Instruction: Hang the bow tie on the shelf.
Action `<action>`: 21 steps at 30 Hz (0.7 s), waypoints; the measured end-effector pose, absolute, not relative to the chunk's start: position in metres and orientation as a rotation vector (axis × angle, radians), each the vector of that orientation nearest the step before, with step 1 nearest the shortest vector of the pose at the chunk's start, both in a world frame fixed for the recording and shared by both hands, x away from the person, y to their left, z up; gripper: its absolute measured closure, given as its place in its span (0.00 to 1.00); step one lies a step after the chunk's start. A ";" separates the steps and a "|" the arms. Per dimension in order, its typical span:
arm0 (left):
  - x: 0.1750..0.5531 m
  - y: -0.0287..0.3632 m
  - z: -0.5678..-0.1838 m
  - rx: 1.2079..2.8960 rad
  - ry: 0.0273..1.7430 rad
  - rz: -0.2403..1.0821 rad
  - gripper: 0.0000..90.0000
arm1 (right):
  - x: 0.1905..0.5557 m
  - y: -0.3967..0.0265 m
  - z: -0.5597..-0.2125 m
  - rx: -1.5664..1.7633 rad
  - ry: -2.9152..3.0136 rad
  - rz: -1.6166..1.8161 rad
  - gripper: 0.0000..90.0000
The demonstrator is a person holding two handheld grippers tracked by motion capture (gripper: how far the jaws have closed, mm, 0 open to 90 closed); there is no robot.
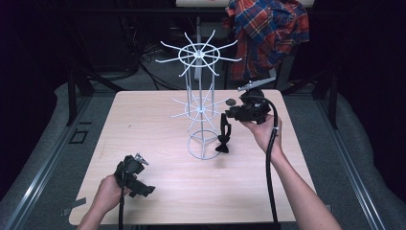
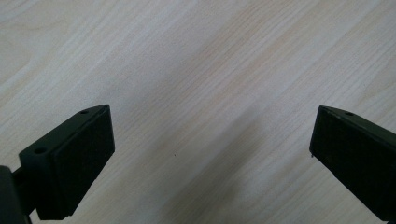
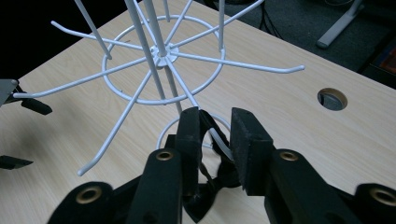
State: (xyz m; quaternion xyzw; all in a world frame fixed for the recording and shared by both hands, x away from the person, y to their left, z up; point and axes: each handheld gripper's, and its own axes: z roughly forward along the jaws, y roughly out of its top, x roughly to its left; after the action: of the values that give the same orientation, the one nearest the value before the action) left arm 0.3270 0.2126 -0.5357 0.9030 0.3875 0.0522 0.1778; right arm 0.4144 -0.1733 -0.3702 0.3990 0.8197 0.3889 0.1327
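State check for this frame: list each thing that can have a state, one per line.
bow tie: hanging by its strap from a lower hook of the rack, bow near the table.
wire rack: upright, other hooks bare.
right gripper: jaws slightly apart around the strap.
left gripper: open, empty, over the table.

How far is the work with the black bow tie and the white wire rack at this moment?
Done: the black bow tie hangs by its strap over a lower prong of the white wire rack. In hand: the right gripper has its jaws around the strap, slightly apart, so it looks released. Left: drawing that gripper away. The left gripper is open above the table.
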 end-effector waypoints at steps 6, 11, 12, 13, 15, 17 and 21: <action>0.327 0.213 -0.536 2.554 1.096 0.149 0.00 | 0.411 -0.178 -0.368 1.126 2.386 1.128 0.74; 0.327 0.213 -0.536 2.554 1.096 0.149 0.00 | 0.404 -0.183 -0.366 1.121 2.393 1.127 0.71; 0.327 0.212 -0.536 2.554 1.096 0.149 0.00 | 0.403 -0.184 -0.367 1.121 2.392 1.127 0.70; 0.327 0.212 -0.536 2.555 1.094 0.149 0.00 | 0.401 -0.187 -0.367 1.116 2.395 1.131 0.68; 0.327 0.212 -0.535 2.557 1.094 0.156 0.00 | 0.399 -0.189 -0.367 1.120 2.402 1.121 0.68; 0.327 0.212 -0.536 2.556 1.095 0.153 0.00 | 0.397 -0.192 -0.368 1.121 2.400 1.124 0.64; 0.327 0.212 -0.536 2.557 1.095 0.153 0.00 | 0.391 -0.199 -0.369 1.123 2.398 1.123 0.56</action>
State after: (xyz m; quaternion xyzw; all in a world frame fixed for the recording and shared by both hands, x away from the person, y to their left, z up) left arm 0.3272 0.2117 -0.5358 0.9033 0.3869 0.0539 0.1771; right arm 0.3913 -0.1986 -0.3695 0.3869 0.8264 0.3870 0.1325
